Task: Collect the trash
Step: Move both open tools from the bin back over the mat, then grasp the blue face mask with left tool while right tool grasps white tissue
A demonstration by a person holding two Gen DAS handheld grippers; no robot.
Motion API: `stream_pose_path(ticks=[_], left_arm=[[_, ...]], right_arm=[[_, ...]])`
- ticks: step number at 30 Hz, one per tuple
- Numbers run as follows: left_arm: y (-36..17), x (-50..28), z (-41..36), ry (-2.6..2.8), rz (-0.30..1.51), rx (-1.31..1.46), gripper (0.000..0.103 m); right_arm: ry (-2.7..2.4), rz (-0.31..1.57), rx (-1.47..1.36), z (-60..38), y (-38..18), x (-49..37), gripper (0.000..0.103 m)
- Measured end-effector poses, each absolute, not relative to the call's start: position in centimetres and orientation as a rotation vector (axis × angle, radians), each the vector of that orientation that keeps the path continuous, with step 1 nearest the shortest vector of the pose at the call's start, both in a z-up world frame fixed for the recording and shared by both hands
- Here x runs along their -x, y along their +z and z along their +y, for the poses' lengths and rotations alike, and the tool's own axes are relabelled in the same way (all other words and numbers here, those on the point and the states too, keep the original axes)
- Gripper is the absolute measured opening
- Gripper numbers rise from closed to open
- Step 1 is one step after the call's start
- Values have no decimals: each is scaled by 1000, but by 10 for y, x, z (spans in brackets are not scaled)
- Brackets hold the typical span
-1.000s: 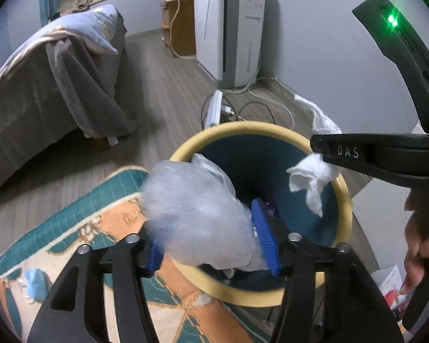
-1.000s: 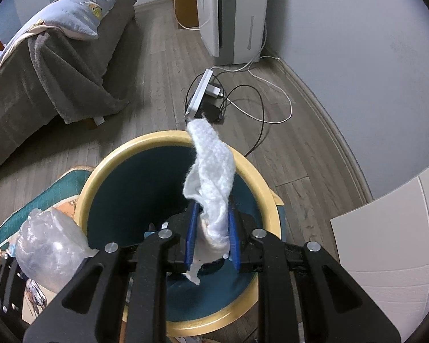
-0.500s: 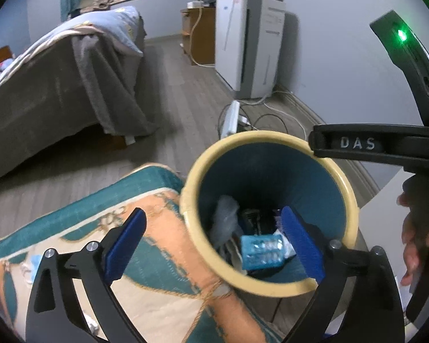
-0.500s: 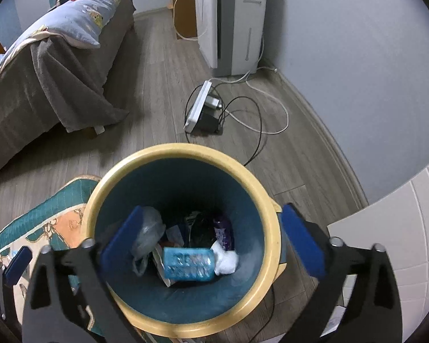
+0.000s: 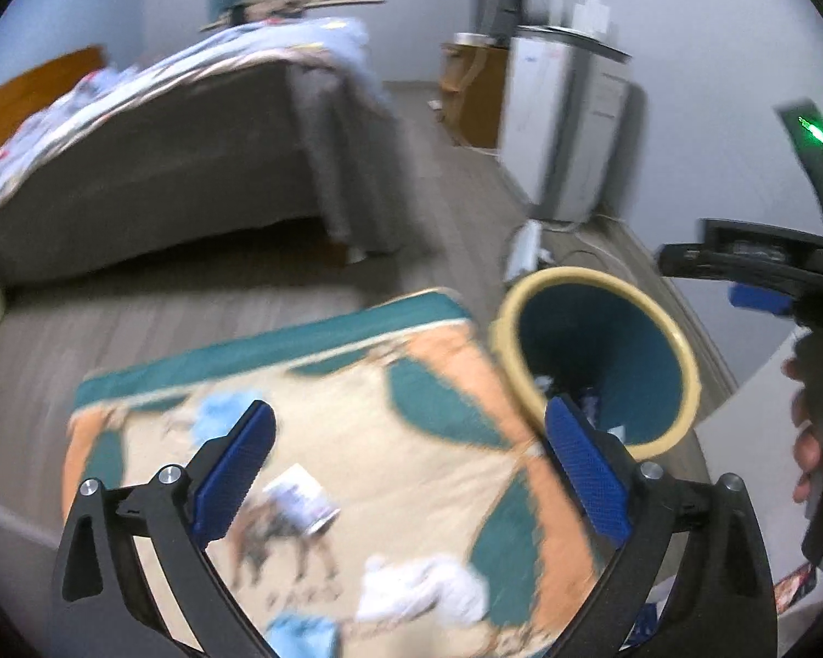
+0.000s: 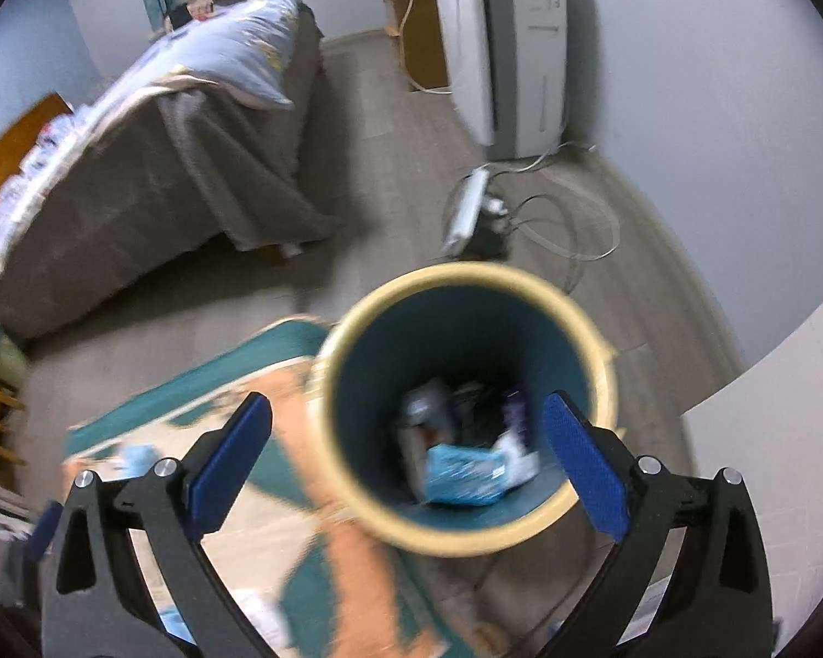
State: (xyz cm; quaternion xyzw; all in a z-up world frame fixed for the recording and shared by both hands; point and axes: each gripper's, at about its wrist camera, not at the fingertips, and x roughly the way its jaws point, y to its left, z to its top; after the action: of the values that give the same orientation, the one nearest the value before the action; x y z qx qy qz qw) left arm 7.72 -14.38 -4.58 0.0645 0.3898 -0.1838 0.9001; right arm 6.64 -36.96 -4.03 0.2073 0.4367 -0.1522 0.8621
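Trash bin (image 6: 466,406), yellow rim, teal inside, stands on the floor at the right edge of the patterned rug (image 5: 313,427); a blue packet (image 6: 466,480) and other litter lie in it. Left gripper (image 5: 411,466) spread wide, empty, above the rug near a white crumpled tissue (image 5: 417,586) and a small card (image 5: 302,499). Right gripper (image 6: 406,455) spread wide, empty, over the bin. Bed (image 6: 153,175) far left.

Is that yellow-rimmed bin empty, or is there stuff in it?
Not empty. The bin holds trash at the bottom, including a light blue packet; most of its depth is unfilled.
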Motion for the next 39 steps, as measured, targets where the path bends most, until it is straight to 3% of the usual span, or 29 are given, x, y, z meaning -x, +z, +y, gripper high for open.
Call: stream_pose_path(ticks=[15,33,39], left_arm=[[-56,-18,1,-178,849,-15,98],[-141,-19,-10,-232,1078,-102,98],[-158,-21,-26,-266,1108,-165,98]], right_arm=[[-174,1054,-264,-250,-81,-34,97],[-141,1224,-204,-206,-153,-39,97],[-105,1265,-248,-205,-170,-46,80]])
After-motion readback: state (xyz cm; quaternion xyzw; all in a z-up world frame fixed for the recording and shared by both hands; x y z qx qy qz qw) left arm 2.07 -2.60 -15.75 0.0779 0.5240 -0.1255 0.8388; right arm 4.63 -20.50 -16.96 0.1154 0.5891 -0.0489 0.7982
